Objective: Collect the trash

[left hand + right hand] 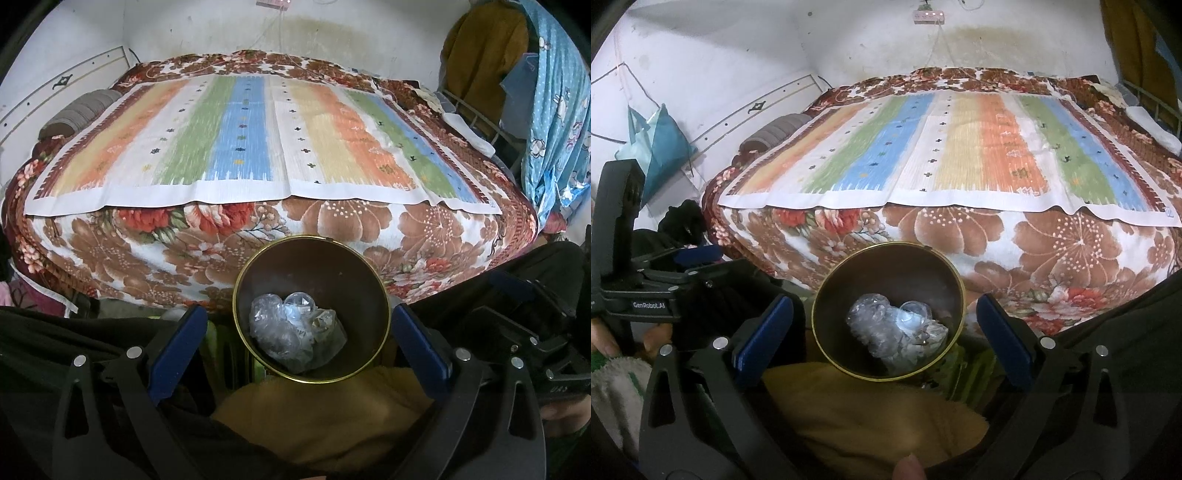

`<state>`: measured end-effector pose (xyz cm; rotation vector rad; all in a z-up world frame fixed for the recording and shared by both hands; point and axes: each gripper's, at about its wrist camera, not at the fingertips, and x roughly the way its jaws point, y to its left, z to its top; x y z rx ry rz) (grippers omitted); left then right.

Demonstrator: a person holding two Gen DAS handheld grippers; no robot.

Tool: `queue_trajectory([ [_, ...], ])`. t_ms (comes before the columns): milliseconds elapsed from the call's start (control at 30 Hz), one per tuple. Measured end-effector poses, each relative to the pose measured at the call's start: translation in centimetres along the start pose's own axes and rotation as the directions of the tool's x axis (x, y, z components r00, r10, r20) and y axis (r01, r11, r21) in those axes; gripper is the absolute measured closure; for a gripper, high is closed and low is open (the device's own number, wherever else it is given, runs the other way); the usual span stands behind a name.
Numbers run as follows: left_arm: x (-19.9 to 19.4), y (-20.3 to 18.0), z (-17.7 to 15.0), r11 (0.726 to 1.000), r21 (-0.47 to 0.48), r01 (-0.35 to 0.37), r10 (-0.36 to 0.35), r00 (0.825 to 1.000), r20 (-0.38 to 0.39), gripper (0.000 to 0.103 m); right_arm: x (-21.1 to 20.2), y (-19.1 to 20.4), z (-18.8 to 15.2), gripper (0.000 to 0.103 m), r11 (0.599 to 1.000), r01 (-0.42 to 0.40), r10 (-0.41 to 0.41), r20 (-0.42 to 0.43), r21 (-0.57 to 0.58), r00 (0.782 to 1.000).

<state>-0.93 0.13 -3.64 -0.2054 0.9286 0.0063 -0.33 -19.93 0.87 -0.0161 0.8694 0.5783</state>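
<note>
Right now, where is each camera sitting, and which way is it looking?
Left wrist view: sits on the left gripper, looking past its open blue fingers at the bin and bed; the other gripper shows at right.
Right wrist view: sits on the right gripper, facing the same way; a thumb shows below.
Both share the bin, the plastic trash inside, and the bed.

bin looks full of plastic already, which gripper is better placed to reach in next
Neither clearly. Both the left gripper and right gripper are open and empty, with the bin between their fingers. No trash shows on the bed.
</note>
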Motion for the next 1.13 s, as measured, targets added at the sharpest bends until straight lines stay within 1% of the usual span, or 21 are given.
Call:
queue_trajectory([
  [800, 0.03, 0.08, 0.09, 1.0, -0.005, -0.001, 0.001, 1.0, -0.003, 0.005, 0.02, -0.27, 0.2, 0.008, 1.0, -0.004, 0.004, -0.004, 0.008, 1.0],
  [1133, 0.1, -0.69, -0.44, 0.999, -0.027, 0.018, -0.019, 1.0, -0.024, 0.005, 0.05, -0.34, 0.17, 0.008, 1.0, -0.005, 0.005, -0.006, 0.009, 1.0],
])
